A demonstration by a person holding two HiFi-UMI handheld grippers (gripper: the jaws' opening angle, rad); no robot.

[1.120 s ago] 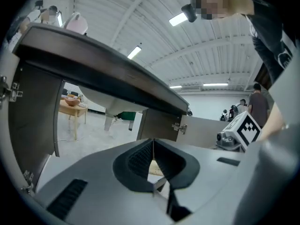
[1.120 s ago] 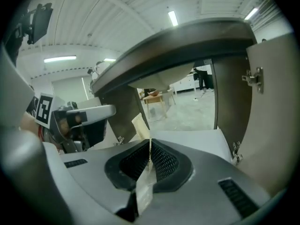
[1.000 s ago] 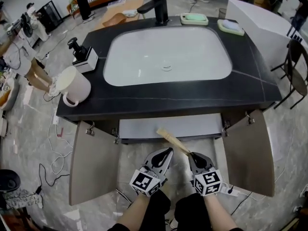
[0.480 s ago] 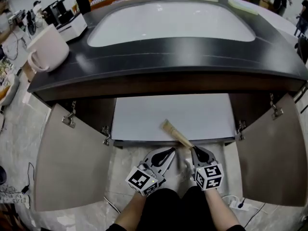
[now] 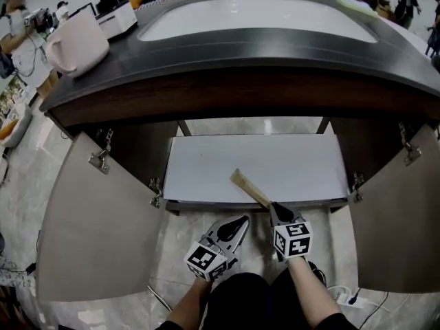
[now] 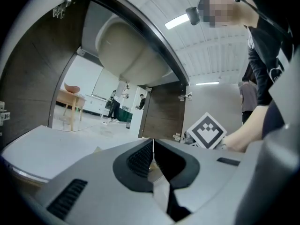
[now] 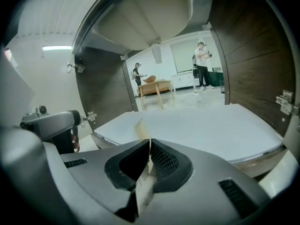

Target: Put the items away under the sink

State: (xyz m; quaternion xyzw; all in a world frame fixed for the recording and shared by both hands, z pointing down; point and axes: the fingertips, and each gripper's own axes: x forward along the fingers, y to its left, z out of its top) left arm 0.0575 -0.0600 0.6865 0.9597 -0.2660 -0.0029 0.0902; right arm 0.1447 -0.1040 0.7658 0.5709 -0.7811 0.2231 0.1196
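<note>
A flat, pale wooden stick [image 5: 249, 188] is clamped in my right gripper [image 5: 275, 208], which is shut on its near end. Its far end reaches over the front edge of the white shelf [image 5: 289, 163] inside the open cabinet under the sink. In the right gripper view the wooden stick [image 7: 140, 128] juts past the right gripper [image 7: 150, 142] toward the shelf [image 7: 211, 125]. My left gripper [image 5: 242, 220] hangs shut just left of it, in front of the shelf, with nothing between its jaws. In the left gripper view the left gripper [image 6: 153, 142] points level into the cabinet.
Both cabinet doors stand wide open, the left door [image 5: 96, 225] and the right door [image 5: 399, 218]. The dark countertop [image 5: 240, 53] overhangs above, with a pale mug [image 5: 72, 40] at its left. The basin's underside [image 7: 145, 18] hangs low over the shelf.
Both grippers and the head have come down from above the countertop to the level of the open cabinet. The stick stays gripped, its tip now over the shelf's front edge.
</note>
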